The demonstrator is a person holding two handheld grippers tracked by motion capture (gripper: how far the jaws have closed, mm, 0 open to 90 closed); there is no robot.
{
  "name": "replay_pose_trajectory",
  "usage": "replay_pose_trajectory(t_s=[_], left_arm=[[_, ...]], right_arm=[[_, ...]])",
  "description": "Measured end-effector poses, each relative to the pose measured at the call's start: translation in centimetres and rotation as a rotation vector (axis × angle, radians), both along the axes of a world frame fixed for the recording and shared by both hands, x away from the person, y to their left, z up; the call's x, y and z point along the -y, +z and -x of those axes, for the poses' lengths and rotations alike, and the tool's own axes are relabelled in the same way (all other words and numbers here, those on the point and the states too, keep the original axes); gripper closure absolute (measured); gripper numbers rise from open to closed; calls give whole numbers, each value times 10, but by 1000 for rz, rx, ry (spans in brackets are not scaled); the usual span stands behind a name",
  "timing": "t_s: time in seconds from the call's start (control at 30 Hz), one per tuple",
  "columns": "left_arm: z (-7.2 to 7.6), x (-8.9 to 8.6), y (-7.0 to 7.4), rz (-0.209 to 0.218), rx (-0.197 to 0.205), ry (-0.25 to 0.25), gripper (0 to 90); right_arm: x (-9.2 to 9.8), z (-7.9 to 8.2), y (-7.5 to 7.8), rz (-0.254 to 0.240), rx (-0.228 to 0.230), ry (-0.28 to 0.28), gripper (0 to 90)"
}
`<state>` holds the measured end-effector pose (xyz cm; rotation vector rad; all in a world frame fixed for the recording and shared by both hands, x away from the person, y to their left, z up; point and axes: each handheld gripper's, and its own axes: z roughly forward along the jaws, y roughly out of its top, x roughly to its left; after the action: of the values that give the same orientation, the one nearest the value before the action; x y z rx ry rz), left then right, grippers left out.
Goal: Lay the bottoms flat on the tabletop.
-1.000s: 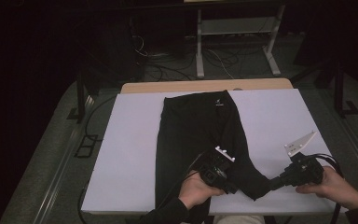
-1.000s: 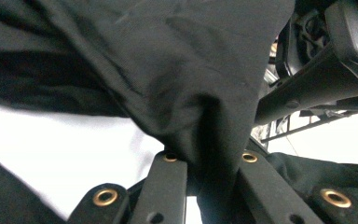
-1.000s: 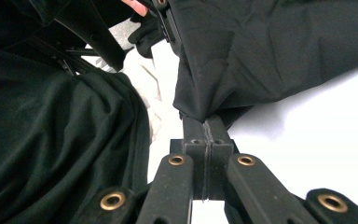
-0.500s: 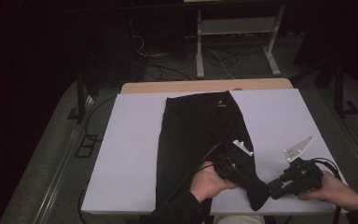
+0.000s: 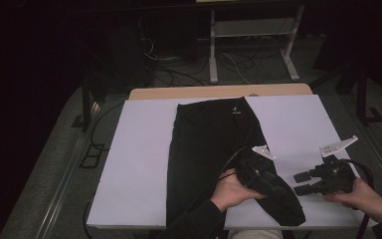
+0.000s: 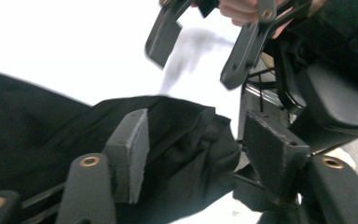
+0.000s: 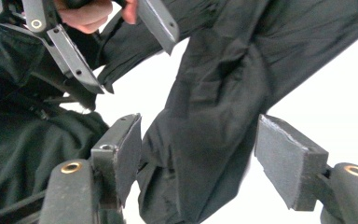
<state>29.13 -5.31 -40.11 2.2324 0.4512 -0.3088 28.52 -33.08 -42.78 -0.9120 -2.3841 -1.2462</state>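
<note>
While the black trousers are lying lengthwise down the middle of the white table, waistband at the far end, one leg end is trailing askew toward the near right corner, close to the table's front edge. That loose, rumpled cuff is sitting between the pads of both tools without being pinched.

The left gripper is hovering right over the leg end, and its jaws have just been opening; in the left gripper view the cuff is bunching between the parted pads, which are not pressing on it. The right gripper is standing just beside the leg on the bare table, its jaws also having just been opening and now standing apart, with the leg fabric hanging in the gap, untouched.

Several things are looking risky from here. Since the cuff is crumpled and near the edge, it may be sliding off the table if either tool brushes it. Because the fabric is lying in folds, a fresh pinch may be catching one layer only, so the leg would be twisting instead of straightening. With both tools working so close together, their jaws may be knocking each other, and a trailing cable lying across the trousers may be dragging the cloth out of line.
</note>
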Motion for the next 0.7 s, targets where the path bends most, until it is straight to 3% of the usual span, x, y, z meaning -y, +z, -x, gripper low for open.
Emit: replay_pose_trajectory(t_s=[0.13, 0.27, 0.43, 0.7], left_arm=[[-1, -17, -10, 0, -11, 49, 371], [6, -22, -25, -2, -22, 50, 375], [15, -14, -38, -21, -4, 27, 365], [37, 17, -53, -29, 51, 13, 327]], right_arm=[[-1, -2, -2, 14, -4, -36, 301], [-5, -5, -7, 45, -14, -53, 301], [-5, -5, -13, 53, -28, -63, 301], [-8, -2, -20, 77, -44, -47, 293]])
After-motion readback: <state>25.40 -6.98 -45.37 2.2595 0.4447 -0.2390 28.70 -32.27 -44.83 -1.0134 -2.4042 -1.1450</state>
